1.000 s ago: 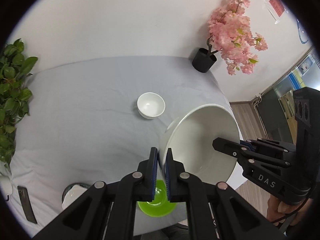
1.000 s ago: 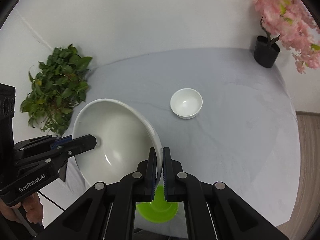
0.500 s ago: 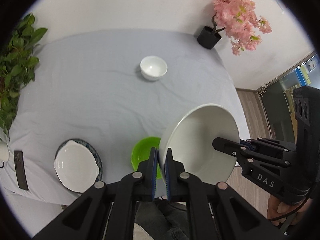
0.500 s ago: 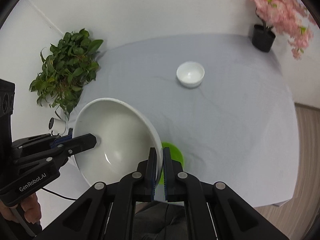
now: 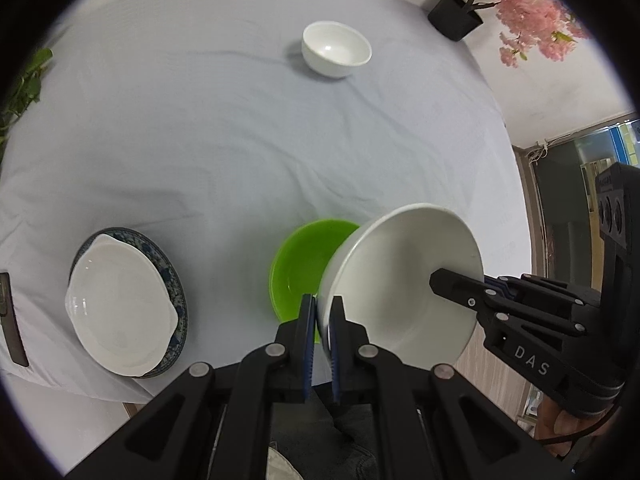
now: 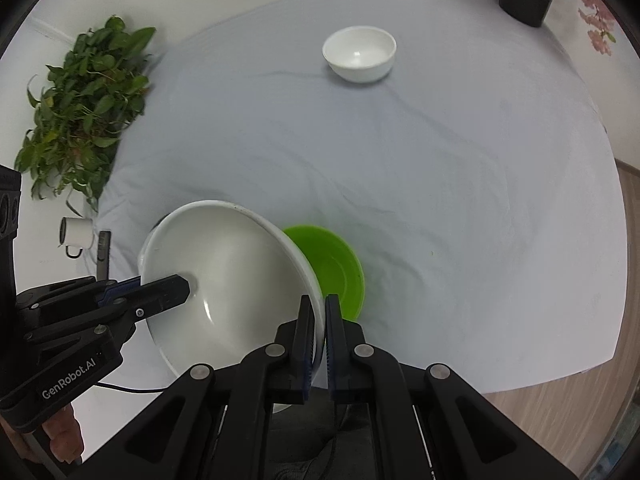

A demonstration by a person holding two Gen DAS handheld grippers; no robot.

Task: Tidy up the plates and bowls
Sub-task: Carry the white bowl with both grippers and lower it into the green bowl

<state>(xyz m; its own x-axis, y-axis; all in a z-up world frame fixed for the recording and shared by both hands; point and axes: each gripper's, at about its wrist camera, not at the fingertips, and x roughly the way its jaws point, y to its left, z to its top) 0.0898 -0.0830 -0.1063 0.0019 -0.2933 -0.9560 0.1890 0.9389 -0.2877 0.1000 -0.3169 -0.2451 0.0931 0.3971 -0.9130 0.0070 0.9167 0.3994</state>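
A large white bowl [image 5: 404, 280] is held in the air by both grippers, one on each side of its rim. My left gripper [image 5: 322, 312] is shut on its left rim; my right gripper [image 6: 317, 312] is shut on its right rim. The bowl [image 6: 228, 276] hangs above the near table edge, partly over a green bowl [image 5: 300, 264] that also shows in the right wrist view [image 6: 336, 264]. A small white bowl [image 5: 336, 48] stands far back on the table [image 5: 200, 128]. A white dish on a blue-patterned plate [image 5: 120, 304] lies at the near left.
A black pot with pink blossoms [image 5: 456, 16] stands at the far right corner. A leafy green plant [image 6: 80, 108] stands left of the table. A white mug [image 6: 76, 232] and a dark flat object [image 5: 10, 320] are at the left edge. Wooden floor shows at the right.
Both grippers have risen and pulled back with the large bowl. More of the table shows, and the green bowl and stacked plates now lie further below.
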